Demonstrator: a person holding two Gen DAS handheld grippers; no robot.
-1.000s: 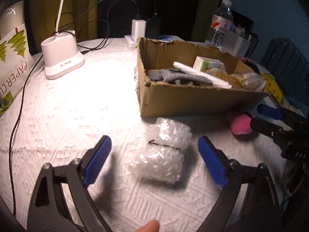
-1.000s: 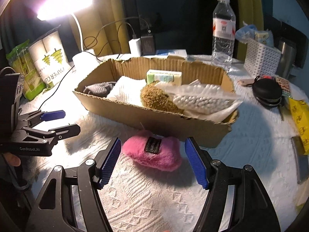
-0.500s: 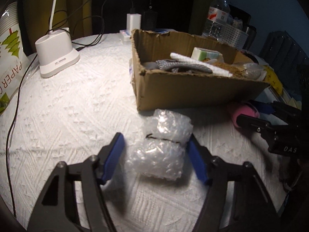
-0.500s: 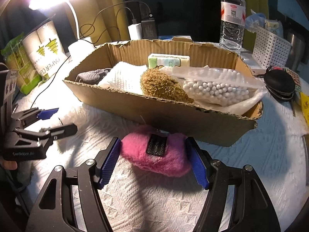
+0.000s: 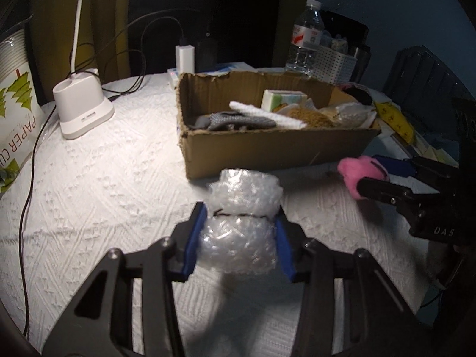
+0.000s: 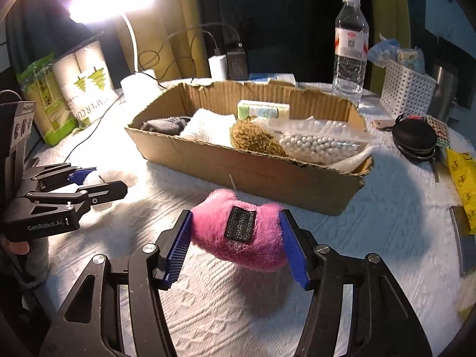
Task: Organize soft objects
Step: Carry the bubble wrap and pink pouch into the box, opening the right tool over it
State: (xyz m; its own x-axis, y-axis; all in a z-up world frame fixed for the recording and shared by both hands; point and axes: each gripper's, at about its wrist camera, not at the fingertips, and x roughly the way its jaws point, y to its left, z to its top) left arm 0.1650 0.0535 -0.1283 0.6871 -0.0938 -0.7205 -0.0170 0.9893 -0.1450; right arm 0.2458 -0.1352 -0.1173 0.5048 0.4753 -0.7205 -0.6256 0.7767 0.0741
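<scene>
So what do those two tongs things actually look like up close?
Both look alike: black plastic frames with triangular cut-outs and silver screws, each ending in two fingers faced with blue ribbed pads. The left tongs carry white "GenRobot.AI" lettering on the side, seen from the right camera. The right tongs show letters reading "DAS" in the left camera. No cables or sleeves are visible on them.

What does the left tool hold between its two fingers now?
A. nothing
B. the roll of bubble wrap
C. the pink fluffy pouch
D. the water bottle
B: in the left wrist view the blue pads of the left tool press both sides of the bubble wrap roll.
</scene>
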